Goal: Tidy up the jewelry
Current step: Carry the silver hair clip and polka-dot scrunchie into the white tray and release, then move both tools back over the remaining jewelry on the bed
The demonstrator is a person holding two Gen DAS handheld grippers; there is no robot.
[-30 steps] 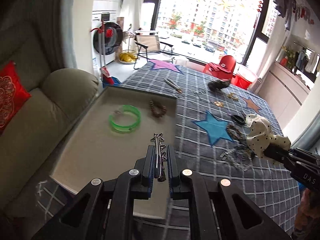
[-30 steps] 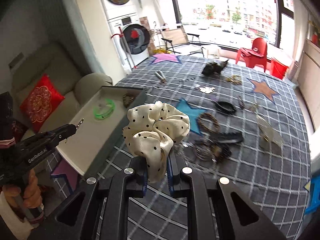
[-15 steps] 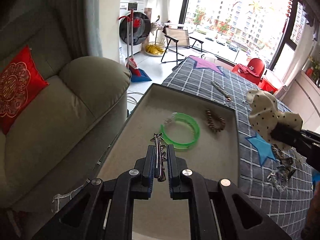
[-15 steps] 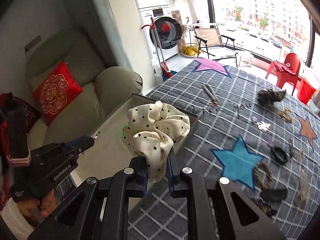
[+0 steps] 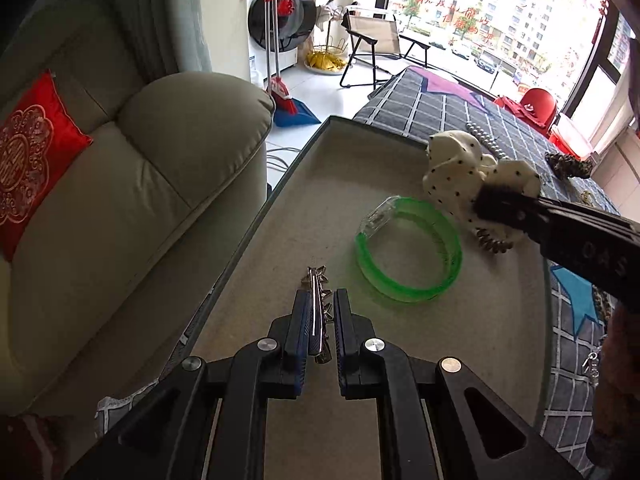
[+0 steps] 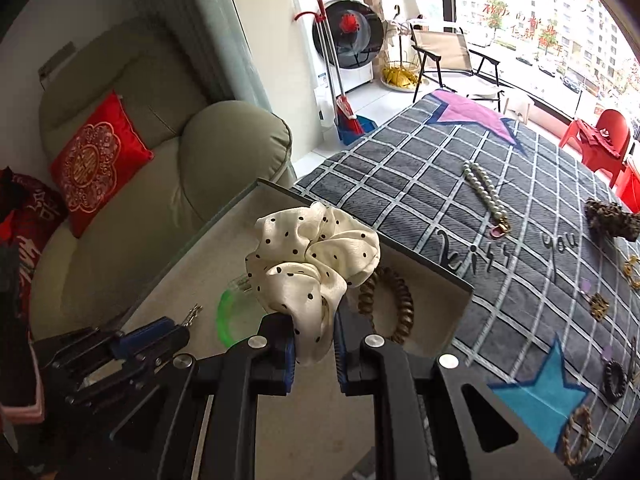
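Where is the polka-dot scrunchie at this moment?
The scrunchie is clamped in the right gripper, held over the tray's far right part, above the green bangle and brown spiral band.

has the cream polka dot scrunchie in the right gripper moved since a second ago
Yes. The cream polka-dot scrunchie, clamped in the right gripper, has travelled from over the grey checked blanket to above the beige tray.

One green bangle [image 5: 408,250], one scrunchie [image 6: 312,268] — one pearl strand [image 6: 486,192], one tray [image 5: 304,152].
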